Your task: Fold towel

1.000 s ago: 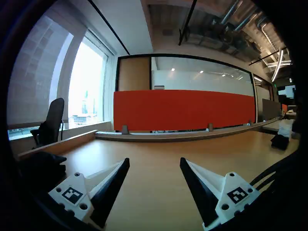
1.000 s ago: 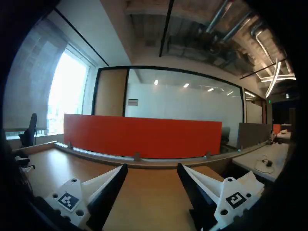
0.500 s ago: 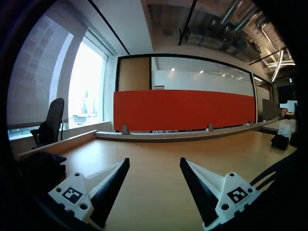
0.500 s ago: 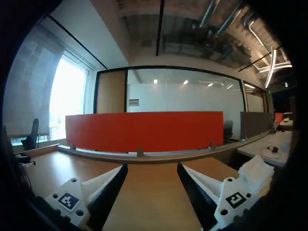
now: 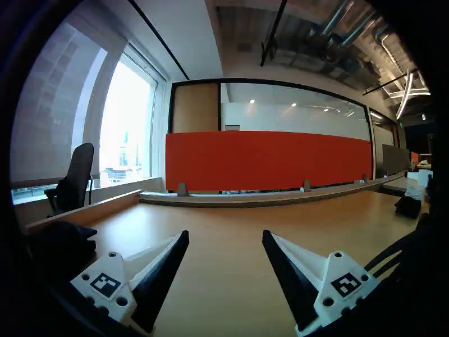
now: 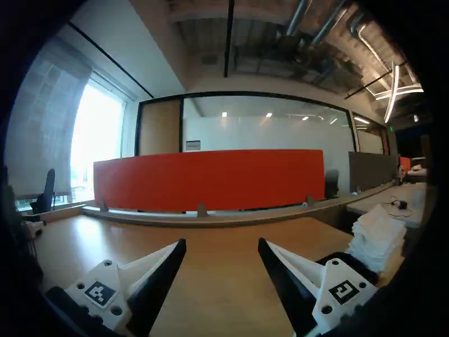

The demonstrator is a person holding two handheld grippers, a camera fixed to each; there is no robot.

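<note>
A stack of folded white towels point(image 6: 377, 236) sits on the wooden table point(image 6: 224, 269) at the right in the right gripper view, on something black. The same white stack point(image 5: 416, 190) on a black object shows small at the far right in the left gripper view. My left gripper point(image 5: 224, 236) hovers low over the table point(image 5: 236, 224), open, with bare wood between its fingers. My right gripper point(image 6: 221, 244) is open too, holding nothing, left of the towel stack.
An orange divider panel point(image 5: 268, 160) runs along the table's far edge. A black office chair point(image 5: 73, 182) stands by the window at left. A dark object point(image 5: 59, 241) lies on the table's left side. Another desk point(image 6: 398, 199) with a cable lies beyond at right.
The right gripper has dropped and turned right, bringing the towel stack into fuller view beside its right finger. The left gripper has stayed still.
</note>
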